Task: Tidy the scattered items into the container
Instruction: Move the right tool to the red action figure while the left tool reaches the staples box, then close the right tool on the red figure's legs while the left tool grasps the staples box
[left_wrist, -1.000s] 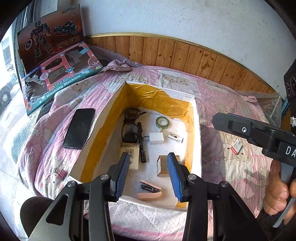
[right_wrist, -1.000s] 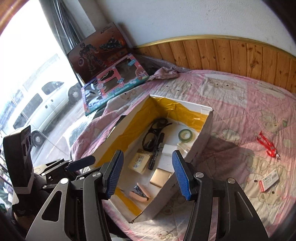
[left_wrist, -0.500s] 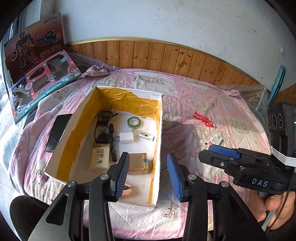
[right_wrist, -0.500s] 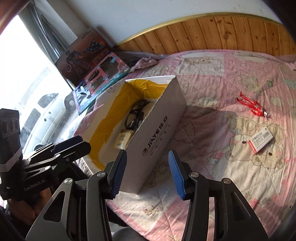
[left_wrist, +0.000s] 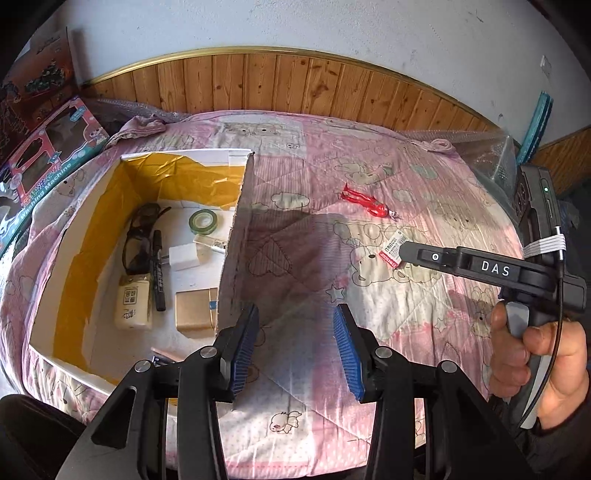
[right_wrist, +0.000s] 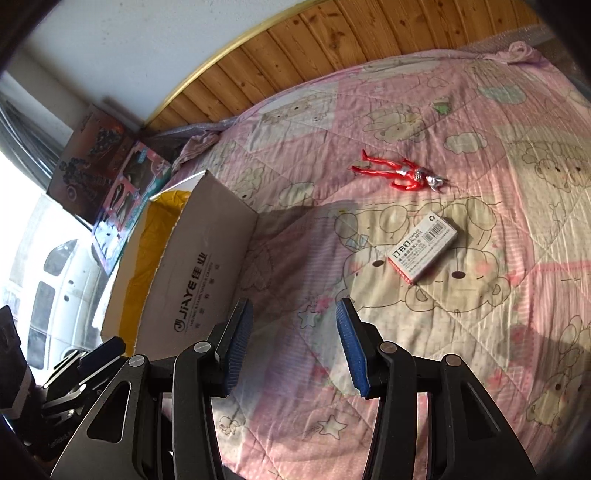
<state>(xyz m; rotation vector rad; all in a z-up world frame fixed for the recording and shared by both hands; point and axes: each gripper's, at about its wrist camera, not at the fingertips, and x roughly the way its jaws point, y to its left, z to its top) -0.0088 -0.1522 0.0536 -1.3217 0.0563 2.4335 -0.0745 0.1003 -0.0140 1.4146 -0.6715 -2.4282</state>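
Cardboard box (left_wrist: 236, 221) contents only in left view; both hand-held grippers (left_wrist: 293, 347) (right_wrist: 293, 341) wide apart, empty.

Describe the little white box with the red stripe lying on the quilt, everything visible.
The small box is flat, rectangular, apparently card, white with a red band along one long edge, dark printed characters and a barcode on top. It lies flat and closed on the pink quilt, skewed, nearer than the red figure. Nothing grips it; the right gripper is open, short of it.
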